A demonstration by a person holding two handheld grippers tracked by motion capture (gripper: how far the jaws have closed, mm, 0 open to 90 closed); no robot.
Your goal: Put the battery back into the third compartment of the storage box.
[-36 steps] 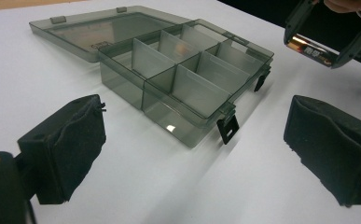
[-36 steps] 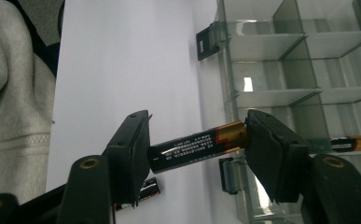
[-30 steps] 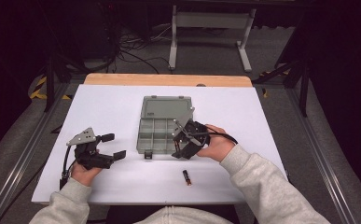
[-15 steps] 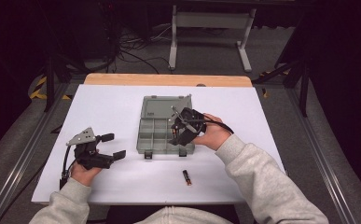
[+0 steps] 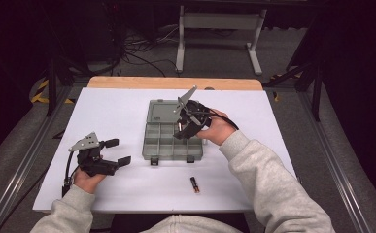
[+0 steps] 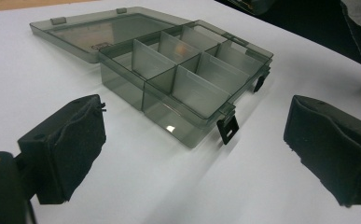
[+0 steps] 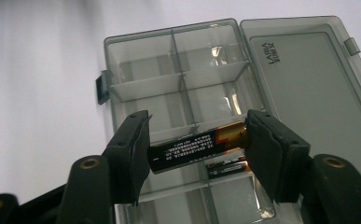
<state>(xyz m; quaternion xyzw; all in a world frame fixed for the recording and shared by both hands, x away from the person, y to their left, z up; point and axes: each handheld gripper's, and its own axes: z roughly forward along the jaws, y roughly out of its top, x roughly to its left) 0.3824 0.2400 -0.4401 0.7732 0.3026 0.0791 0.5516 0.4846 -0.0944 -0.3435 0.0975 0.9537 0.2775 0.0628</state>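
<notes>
Your right gripper pinches a battery end-to-end over the organizer box mid-table; left gripper wide, empty. Tilt it & the battery could pop out, missing its compartment.

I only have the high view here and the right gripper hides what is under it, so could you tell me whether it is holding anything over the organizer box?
Observer: Yes, the right gripper is shut end to end on a battery, gold end toward one jaw.
Operator: Thank you. Is there already anything in the compartment below it?
Observer: A second battery lies in a compartment of the organizer box, just beneath the held one.
Operator: And is the left gripper carrying anything?
Observer: No, the left gripper is open with nothing between its pads, facing the box's front latch.
</notes>
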